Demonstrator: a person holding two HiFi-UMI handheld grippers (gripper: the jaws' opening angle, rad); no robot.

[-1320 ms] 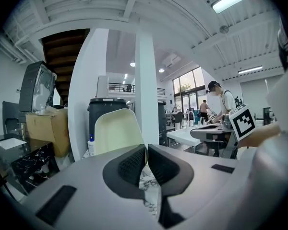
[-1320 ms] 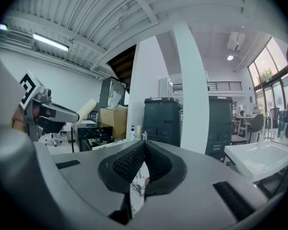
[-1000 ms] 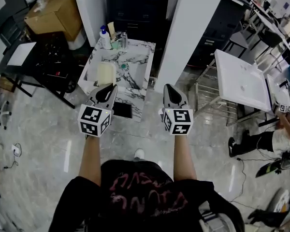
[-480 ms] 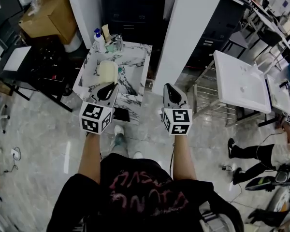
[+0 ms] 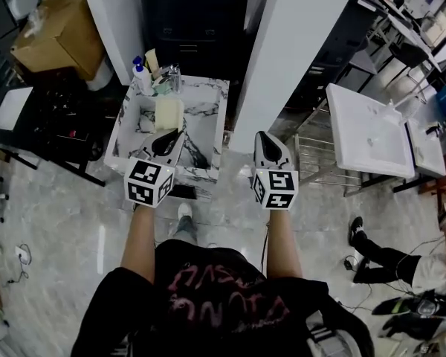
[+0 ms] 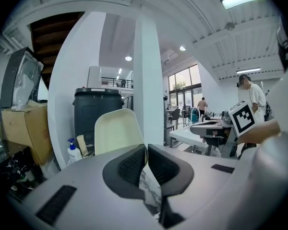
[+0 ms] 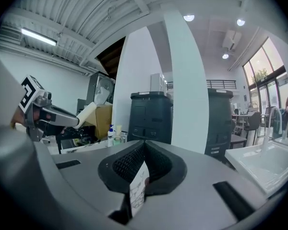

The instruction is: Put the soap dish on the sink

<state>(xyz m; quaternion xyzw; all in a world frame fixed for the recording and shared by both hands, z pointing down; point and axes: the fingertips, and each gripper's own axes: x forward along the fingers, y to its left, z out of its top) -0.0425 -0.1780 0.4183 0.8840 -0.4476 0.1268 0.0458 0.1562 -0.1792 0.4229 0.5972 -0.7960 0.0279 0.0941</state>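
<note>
Soap dish (image 5: 168,114), in the head view, is hanging over the marble sink (image 5: 212,107), pinched at its near edge by the left gripper (image 5: 168,137). It is sitting above the basin, just short of the soap bottle (image 5: 140,75) at the back rim. The right gripper (image 5: 265,143) is hovering beside the sink, off its right edge.

In the left gripper view, the jaws are clamping the lower rim of the cream dish, which is standing up in front of them. It is looking like thin, stiff, light plastic, probably smooth and slippery, so holding by the rim seems sensible.

In the right gripper view, the jaws are pressing together with nothing between them.

Compared with a second ago, the person is standing closer, and the dish is reaching further back over the sink.
</note>
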